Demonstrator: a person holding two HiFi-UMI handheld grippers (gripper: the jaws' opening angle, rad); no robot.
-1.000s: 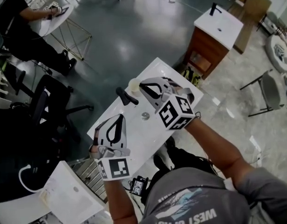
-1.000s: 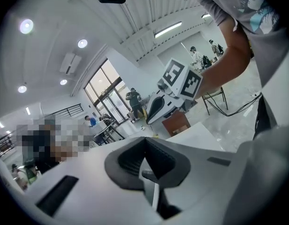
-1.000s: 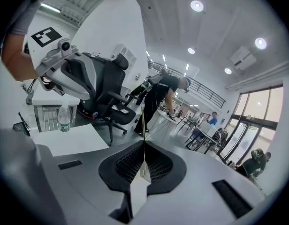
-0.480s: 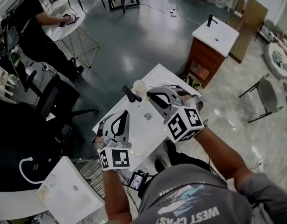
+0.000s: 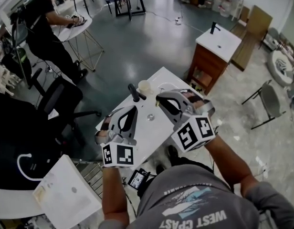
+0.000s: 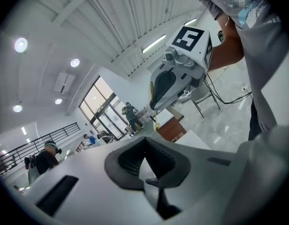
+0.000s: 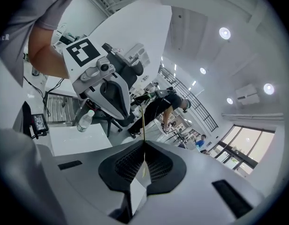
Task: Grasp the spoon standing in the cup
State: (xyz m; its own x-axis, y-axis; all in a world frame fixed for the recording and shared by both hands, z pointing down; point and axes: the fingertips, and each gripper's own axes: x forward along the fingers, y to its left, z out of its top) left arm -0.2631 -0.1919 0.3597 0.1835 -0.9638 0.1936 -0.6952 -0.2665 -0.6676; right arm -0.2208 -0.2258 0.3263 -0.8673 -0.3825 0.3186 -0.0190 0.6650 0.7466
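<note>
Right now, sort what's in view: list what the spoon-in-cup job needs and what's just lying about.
Job in hand:
pale paper cup near the white table's far edge (its spoon too small to make out); left claw, shut, empty; right claw, shut, empty.

Lying about:
black tap beside the cup; round metal drain; brown wooden vanity cabinet; grey folding chair.
</note>
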